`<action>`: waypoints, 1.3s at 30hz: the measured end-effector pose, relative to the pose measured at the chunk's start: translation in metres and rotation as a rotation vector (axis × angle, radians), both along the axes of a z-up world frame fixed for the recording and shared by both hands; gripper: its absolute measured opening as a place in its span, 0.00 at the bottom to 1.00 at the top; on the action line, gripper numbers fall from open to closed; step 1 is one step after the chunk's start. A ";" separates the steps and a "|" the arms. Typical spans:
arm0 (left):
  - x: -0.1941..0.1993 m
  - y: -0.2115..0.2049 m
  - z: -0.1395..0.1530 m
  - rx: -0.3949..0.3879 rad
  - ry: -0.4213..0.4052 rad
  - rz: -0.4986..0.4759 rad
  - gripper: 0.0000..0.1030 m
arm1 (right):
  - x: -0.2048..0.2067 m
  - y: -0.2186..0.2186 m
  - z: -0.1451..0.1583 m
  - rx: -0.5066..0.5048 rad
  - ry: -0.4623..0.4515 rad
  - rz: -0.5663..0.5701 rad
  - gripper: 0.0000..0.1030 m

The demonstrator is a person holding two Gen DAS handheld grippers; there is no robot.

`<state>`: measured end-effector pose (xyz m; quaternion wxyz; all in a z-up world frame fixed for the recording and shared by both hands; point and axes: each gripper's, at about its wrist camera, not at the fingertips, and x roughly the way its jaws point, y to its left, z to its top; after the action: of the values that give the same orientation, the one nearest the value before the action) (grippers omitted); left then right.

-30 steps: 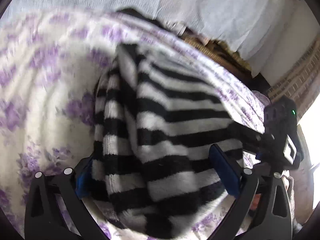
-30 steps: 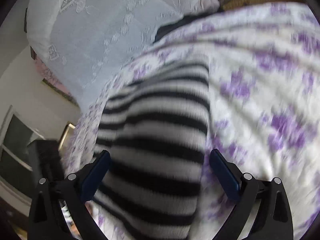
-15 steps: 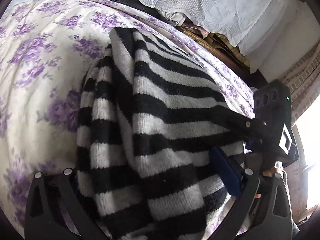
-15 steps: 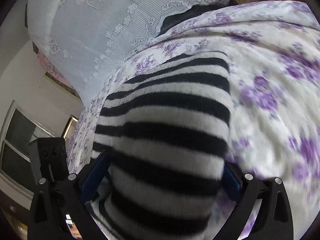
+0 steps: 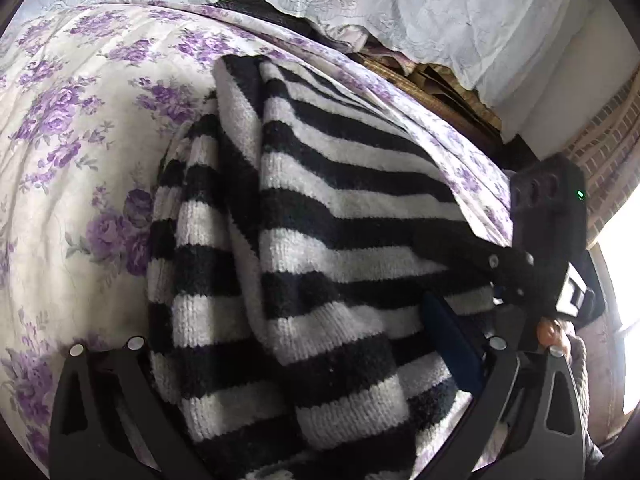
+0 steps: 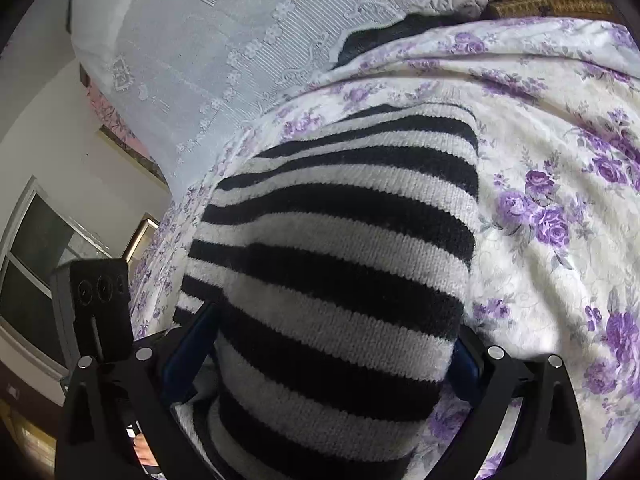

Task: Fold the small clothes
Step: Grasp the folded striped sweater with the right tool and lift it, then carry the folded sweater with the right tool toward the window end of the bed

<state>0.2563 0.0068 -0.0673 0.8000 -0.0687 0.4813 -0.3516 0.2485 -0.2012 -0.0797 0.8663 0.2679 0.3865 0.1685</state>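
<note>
So the striped sweater [image 5: 320, 248], black and white knit, is lying folded on the bed, on top of a floral sheet [image 5: 68, 128] with purple roses. From the left wrist camera, the left gripper [image 5: 288, 364] has its 2 fingers spread wide, and the near end of the sweater sits right between them, bunched up and draped over the left one so that pad is hidden; the right pad [image 5: 452, 344] is just beside the knit. Fingers look released, not pinching anything.

Same deal on the right wrist view: the right gripper [image 6: 320, 360] straddles the sweater's near end with both blue pads [image 6: 188, 356] hugging the sides of the fabric, fingers wide apart, no real squeeze that I can see. White lace curtain [image 6: 208, 40] hangs behind the bed.
</note>
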 end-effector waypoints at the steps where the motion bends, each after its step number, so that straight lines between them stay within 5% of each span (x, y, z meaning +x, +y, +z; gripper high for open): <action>1: 0.000 -0.001 0.000 0.001 -0.004 0.012 0.96 | 0.000 0.003 0.001 -0.017 0.000 -0.006 0.97; 9: -0.016 0.003 0.000 -0.031 -0.081 0.079 0.96 | -0.010 0.001 0.000 -0.023 -0.032 -0.028 0.97; 23: -0.017 0.004 0.006 -0.075 -0.060 0.044 0.96 | -0.008 0.000 0.003 -0.012 -0.003 -0.024 0.97; 29: -0.039 -0.002 0.024 -0.130 -0.156 -0.066 0.96 | -0.020 -0.003 0.016 0.078 -0.120 0.034 0.97; 39: -0.075 -0.008 0.048 -0.125 -0.277 -0.075 0.95 | -0.053 0.003 0.039 0.019 -0.198 0.059 0.97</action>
<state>0.1815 -0.0007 -0.0193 0.8393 -0.0512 0.3456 -0.4166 0.1959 -0.1987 -0.0409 0.8923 0.2468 0.3051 0.2232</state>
